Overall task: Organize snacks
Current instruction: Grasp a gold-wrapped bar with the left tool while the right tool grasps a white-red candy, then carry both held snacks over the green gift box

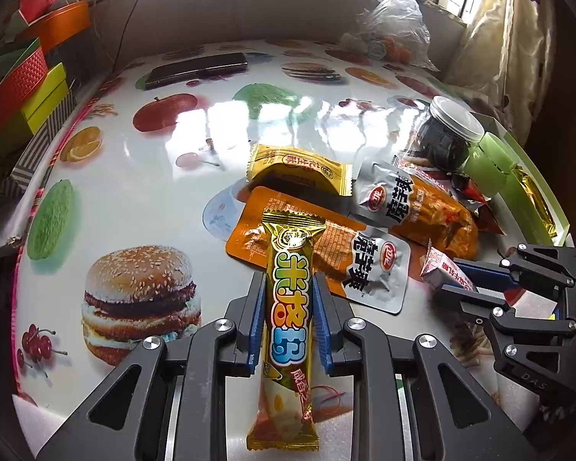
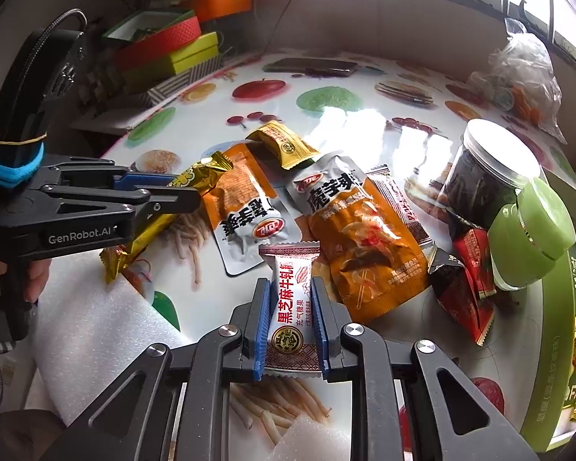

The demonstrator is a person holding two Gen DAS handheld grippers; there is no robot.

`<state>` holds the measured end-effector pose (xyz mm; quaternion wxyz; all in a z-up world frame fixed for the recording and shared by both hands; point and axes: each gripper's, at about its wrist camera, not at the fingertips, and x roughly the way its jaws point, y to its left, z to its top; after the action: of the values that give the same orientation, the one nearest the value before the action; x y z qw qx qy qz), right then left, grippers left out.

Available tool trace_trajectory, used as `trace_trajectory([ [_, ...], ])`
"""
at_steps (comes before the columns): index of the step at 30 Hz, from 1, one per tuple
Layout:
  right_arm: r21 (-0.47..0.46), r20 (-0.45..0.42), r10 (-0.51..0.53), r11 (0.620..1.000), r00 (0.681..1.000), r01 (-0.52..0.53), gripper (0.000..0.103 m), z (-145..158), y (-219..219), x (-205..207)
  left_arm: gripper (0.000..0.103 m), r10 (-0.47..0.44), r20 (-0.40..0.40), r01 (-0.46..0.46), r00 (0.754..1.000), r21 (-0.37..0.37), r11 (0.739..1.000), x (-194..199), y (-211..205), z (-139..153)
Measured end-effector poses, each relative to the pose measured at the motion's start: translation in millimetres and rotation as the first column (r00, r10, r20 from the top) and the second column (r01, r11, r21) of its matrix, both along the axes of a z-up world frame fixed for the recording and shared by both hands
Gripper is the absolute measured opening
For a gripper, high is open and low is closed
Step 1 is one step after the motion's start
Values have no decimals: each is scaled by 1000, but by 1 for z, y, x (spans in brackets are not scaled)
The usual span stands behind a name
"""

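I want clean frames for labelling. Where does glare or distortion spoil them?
Left wrist view: window glare whitens the glossy fruit-print tablecloth behind the snacks; fisheye bends the table edge. Right wrist view: glare sits beside the clear dark-filled jar; corners go dark. Held wrappers stay sharp.

**Covered, clipped, out of sight**

The green tray [image 2: 549, 395] ran off the frame's right edge. Red packets [image 2: 468, 288] lay partly under the green jar [image 2: 530, 238]. The clear bag's [image 1: 395, 30] contents near the table's far edge were unreadable.
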<state>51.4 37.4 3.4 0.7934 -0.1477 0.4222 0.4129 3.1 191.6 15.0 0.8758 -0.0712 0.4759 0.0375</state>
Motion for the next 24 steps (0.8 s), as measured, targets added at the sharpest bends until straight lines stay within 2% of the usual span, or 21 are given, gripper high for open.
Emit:
trace_trajectory([
  [24, 94, 23, -103, 991, 994, 100, 19, 35, -33, -1, 24, -9, 78, 11, 997, -22, 1000, -4, -41, 39],
])
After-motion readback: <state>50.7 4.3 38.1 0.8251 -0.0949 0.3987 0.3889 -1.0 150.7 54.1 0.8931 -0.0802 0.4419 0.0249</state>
